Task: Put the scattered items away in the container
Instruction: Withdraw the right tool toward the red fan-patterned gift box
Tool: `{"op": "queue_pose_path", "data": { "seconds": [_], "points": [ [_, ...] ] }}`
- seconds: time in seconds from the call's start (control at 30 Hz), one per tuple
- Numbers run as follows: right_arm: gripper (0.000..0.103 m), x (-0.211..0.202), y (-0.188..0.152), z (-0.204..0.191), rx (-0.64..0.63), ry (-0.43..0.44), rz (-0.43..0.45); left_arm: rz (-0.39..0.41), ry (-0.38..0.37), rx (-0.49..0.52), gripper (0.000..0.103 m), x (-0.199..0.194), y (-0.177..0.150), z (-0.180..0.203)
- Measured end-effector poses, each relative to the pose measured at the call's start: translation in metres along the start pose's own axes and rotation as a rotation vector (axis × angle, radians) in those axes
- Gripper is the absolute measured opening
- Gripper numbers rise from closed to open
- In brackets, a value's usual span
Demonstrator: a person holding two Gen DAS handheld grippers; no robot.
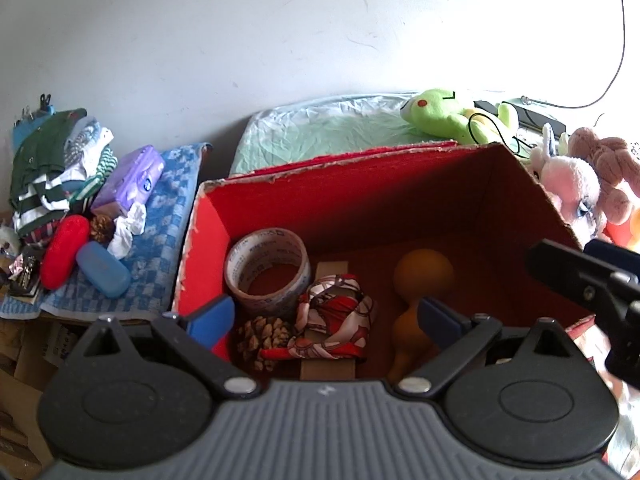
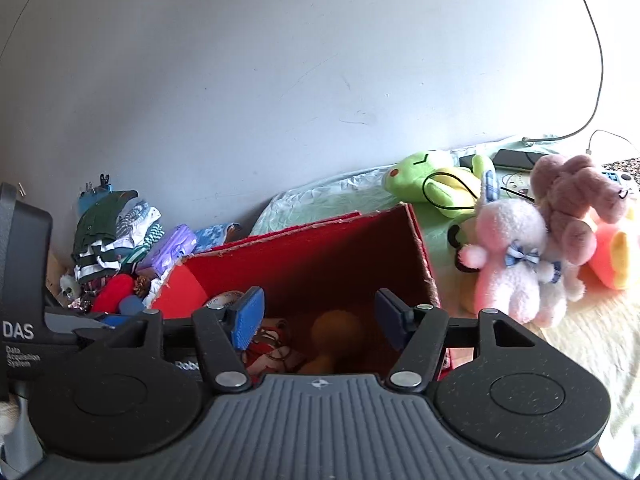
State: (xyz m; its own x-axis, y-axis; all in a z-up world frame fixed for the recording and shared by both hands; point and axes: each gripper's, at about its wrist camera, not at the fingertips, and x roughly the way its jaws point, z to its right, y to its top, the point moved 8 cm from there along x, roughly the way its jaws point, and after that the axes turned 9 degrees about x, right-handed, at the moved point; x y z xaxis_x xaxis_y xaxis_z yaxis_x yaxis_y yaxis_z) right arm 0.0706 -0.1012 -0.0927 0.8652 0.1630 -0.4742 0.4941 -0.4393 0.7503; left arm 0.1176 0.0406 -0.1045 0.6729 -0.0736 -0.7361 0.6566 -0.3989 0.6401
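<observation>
So both grippers, left gripper [image 1: 324,320] and right gripper [image 2: 316,316], hover jaws open and empty over the red box [image 1: 360,168], between drops I'd say, next grab's probably the pink plush [image 2: 508,256].

A cardboard box [image 1: 360,208] is seen at the frame's centre. Inside it, a tape roll [image 1: 268,268] lies at left, a pinecone [image 1: 262,336] below it, a scarf [image 1: 334,320] at centre, and a gourd-shaped toy [image 1: 420,276] at right. Plush toys [image 2: 520,248] are piled right of the box; clothes [image 1: 52,160] are stacked at far left.

Right claw [image 2: 318,318] gapes empty above red box [image 2: 304,256].
</observation>
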Motion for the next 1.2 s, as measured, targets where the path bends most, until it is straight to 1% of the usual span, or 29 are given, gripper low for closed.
{"op": "queue_pose_path", "data": {
  "seconds": [0.23, 0.37, 0.5, 0.63, 0.7, 0.77, 0.87, 1.0, 1.1, 1.2],
  "points": [
    [0.060, -0.011, 0.004, 0.011, 0.011, 0.054, -0.020, 0.001, 0.005, -0.023, 0.099, -0.012, 0.001, 0.013],
    [0.059, -0.019, 0.011, 0.023, 0.010, 0.089, -0.030, 0.031, -0.018, -0.043, 0.099, -0.028, -0.001, 0.020],
    [0.059, -0.026, 0.017, 0.046, -0.012, 0.097, -0.049, 0.061, -0.094, -0.064, 0.100, -0.046, -0.009, 0.038],
    [0.059, -0.026, 0.024, 0.082, 0.026, 0.100, -0.085, 0.065, -0.160, -0.050, 0.102, -0.057, -0.021, 0.060],
    [0.059, -0.022, 0.025, 0.098, 0.037, 0.086, -0.109, 0.064, -0.205, -0.049, 0.102, -0.059, -0.028, 0.072],
    [0.059, -0.016, 0.021, 0.113, 0.036, 0.071, -0.151, 0.047, -0.251, -0.041, 0.102, -0.057, -0.036, 0.087],
    [0.058, -0.004, 0.002, 0.127, 0.006, 0.050, -0.272, -0.031, -0.299, -0.040, 0.102, -0.044, -0.051, 0.111],
    [0.058, 0.007, -0.028, 0.134, -0.013, 0.078, -0.429, -0.135, -0.366, -0.075, 0.101, -0.028, -0.069, 0.140],
    [0.057, 0.010, -0.043, 0.139, -0.001, 0.096, -0.510, -0.160, -0.399, -0.082, 0.101, -0.025, -0.074, 0.158],
    [0.057, 0.012, -0.052, 0.147, 0.039, 0.110, -0.569, -0.175, -0.424, -0.052, 0.101, -0.025, -0.073, 0.177]
  ]
}}
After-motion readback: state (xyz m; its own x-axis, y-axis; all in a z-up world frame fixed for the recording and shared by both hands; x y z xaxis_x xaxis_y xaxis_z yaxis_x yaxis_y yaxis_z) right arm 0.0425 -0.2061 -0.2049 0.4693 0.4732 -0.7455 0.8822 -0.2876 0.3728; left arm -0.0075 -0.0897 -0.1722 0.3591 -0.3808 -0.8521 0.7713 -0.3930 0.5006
